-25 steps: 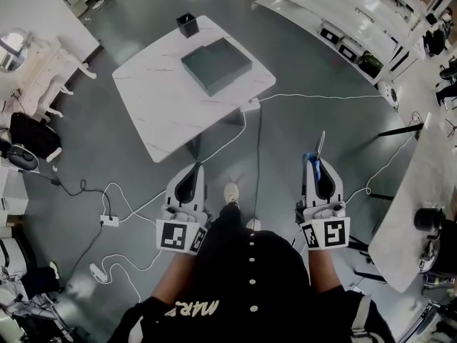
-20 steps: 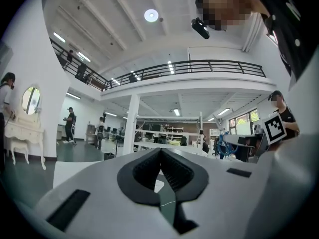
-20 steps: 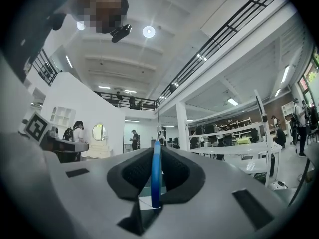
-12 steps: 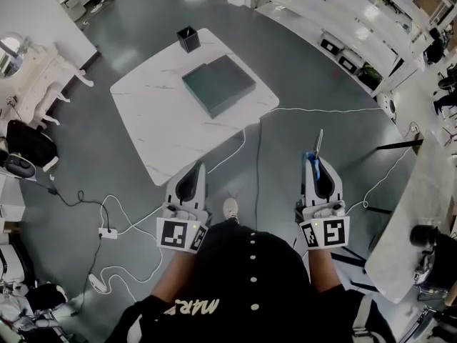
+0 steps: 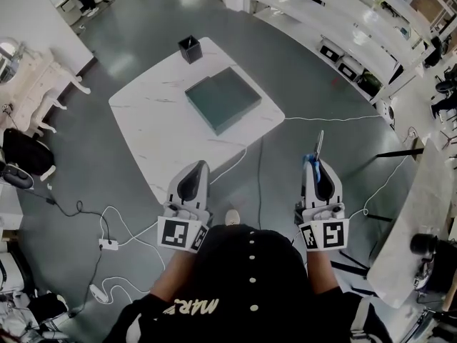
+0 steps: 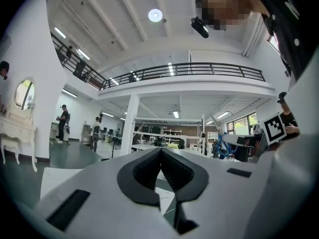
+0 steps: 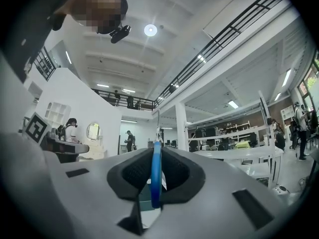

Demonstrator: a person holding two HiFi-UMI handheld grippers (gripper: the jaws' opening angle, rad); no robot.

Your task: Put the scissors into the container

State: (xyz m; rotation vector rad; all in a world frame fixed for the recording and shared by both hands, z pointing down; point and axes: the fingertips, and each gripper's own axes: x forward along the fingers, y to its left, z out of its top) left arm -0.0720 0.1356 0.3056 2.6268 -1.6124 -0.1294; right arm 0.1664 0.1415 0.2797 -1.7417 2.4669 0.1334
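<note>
A person in a dark buttoned top stands on a grey floor with a claw held out in each hand. The right claw (image 5: 315,164) pinches a pair of blue-handled scissors (image 5: 319,143). The handle is pressed between the pads and the metal blades jut forward past the claw's tips. In the right gripper view the blue handle stands edge-on and upright in the narrow gap between the two dark pads, gripped on both sides.

The left claw (image 5: 198,165) carries nothing. The left gripper view shows its pads pressed together at the tips, with only the hall visible beyond.

Ahead of the left claw, and ahead and to the left of the right claw, stands a white marble-patterned desk (image 5: 161,123). Its near corner appears just beyond the left claw's tips. A flat grey-green box (image 5: 223,99) lies on the desk, forward of the gap between the two claws. The small black open-topped container (image 5: 190,49) stands at the desk's far corner, well apart from the scissors and well ahead of both claws.

White cables (image 5: 243,156) trail across the floor between the claws. A power strip (image 5: 108,244) lies out to the left of the left claw. The toe of a white shoe (image 5: 231,216) shows between the two claws, close to the person.
</note>
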